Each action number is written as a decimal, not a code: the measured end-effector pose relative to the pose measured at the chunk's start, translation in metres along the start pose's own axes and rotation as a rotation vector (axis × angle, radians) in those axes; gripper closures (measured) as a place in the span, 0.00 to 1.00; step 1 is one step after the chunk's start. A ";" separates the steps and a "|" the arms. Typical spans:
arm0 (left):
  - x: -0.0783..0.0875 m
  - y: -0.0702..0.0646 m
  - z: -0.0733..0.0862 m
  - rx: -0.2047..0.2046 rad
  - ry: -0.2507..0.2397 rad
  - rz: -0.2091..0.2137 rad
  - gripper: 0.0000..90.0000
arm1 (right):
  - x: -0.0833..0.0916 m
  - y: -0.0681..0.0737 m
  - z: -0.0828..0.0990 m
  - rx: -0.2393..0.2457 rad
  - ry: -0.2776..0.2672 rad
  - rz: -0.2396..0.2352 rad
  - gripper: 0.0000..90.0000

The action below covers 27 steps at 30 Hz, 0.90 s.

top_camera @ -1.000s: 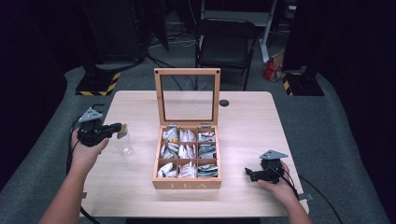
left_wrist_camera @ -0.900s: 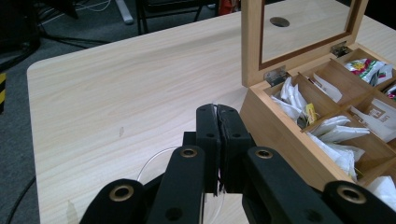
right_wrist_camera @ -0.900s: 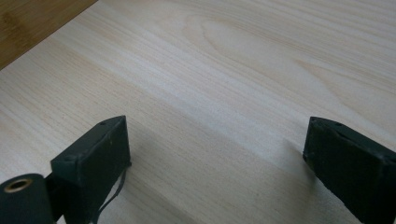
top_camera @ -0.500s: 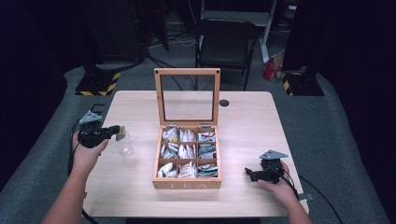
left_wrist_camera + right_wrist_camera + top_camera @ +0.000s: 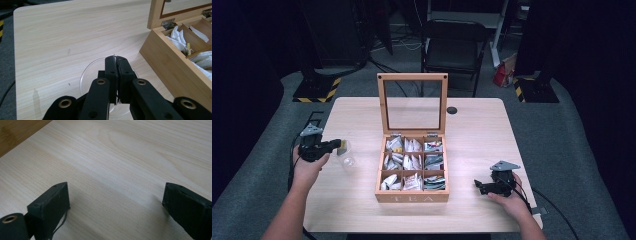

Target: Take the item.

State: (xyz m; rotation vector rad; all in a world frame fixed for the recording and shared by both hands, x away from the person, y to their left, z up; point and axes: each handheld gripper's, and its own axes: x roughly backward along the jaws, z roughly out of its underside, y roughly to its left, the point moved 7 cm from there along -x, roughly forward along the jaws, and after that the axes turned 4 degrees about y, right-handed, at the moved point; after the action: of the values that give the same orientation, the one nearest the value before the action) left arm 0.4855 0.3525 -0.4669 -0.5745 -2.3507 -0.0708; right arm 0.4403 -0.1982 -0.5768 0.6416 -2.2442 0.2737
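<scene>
An open wooden tea box [image 5: 412, 196] stands mid-table, its glass lid [image 5: 412, 77] upright and its compartments holding several tea bags [image 5: 412, 161]. To its left is a clear glass [image 5: 347, 160]. My left gripper [image 5: 338, 144] hovers just above that glass and is shut on a thin yellowish tea bag piece [image 5: 343, 146]. In the left gripper view the jaws [image 5: 116, 58] pinch a white sliver [image 5: 114, 56] over the glass rim [image 5: 85, 75], with the box wall [image 5: 162, 52] at right. My right gripper [image 5: 477, 186] rests open on the table near the box's front right corner, with bare wood between its fingers [image 5: 115, 192].
The light wooden table [image 5: 472, 135] has a small black grommet [image 5: 452, 110] behind the box. A black chair [image 5: 454, 37] stands beyond the far edge, with a red bag [image 5: 502, 75] on the floor beside it.
My left gripper has drifted very slightly toward the near edge, still shut above the glass. The right gripper has not moved.
</scene>
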 end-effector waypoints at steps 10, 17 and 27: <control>-0.001 0.000 0.001 0.000 0.006 -0.001 0.97 | 0.000 0.000 0.000 0.000 0.000 0.000 0.07; -0.001 0.000 0.000 0.018 -0.005 -0.007 0.92 | 0.000 0.000 0.000 0.000 0.000 0.000 0.07; 0.003 0.001 0.001 0.027 -0.003 -0.001 0.85 | 0.000 0.000 0.000 0.000 0.001 -0.002 0.07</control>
State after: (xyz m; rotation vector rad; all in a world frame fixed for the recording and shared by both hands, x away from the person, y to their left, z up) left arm 0.4837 0.3549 -0.4659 -0.5611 -2.3509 -0.0390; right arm 0.4402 -0.1982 -0.5767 0.6430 -2.2424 0.2733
